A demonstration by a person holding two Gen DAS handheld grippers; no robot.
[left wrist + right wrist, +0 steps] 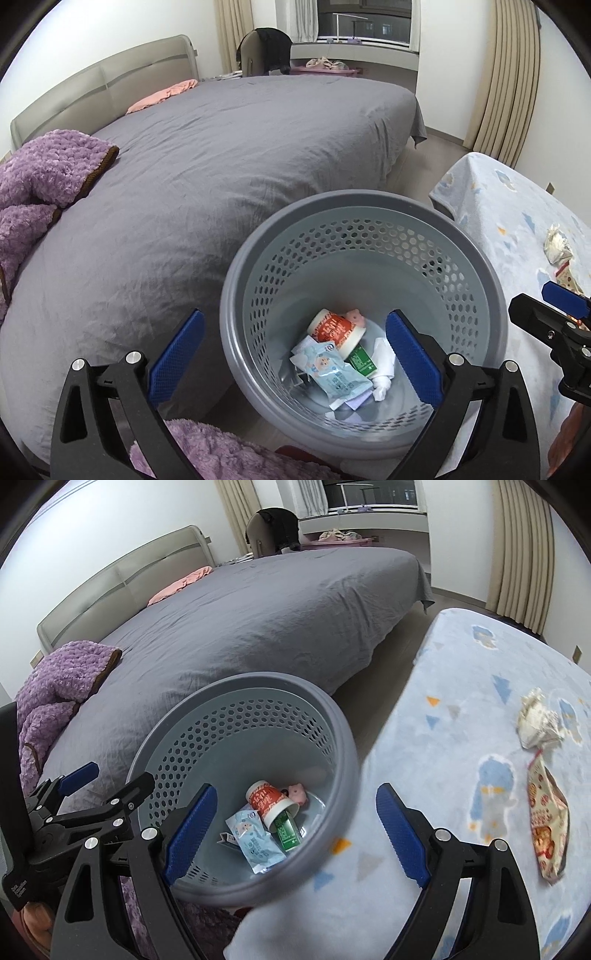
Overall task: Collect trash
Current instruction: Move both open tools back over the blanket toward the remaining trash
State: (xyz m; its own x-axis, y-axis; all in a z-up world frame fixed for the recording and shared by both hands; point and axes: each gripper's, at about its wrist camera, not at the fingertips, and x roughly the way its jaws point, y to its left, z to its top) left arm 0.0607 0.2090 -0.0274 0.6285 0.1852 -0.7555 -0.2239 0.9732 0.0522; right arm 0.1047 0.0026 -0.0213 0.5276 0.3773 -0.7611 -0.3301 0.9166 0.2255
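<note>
A grey perforated trash basket (480, 266) stands on the floor between the bed and a low table; it also shows in the right wrist view (332, 716). Inside lie a red-and-white cup (334, 328), a light blue wrapper (332, 373), a green carton (362, 360) and white paper. My left gripper (295, 363) is open and empty above the basket's near rim. My right gripper (295, 834) is open and empty over the basket's right rim. On the table lie a crumpled white paper (537, 720) and a red patterned snack bag (546, 823), right of the right gripper.
A bed with a grey sheet (221, 155) fills the left. A purple fluffy blanket (40, 173) lies on its near corner. The low table wears a light blue patterned cloth (461, 709). Beige curtains (513, 81) hang at the back right.
</note>
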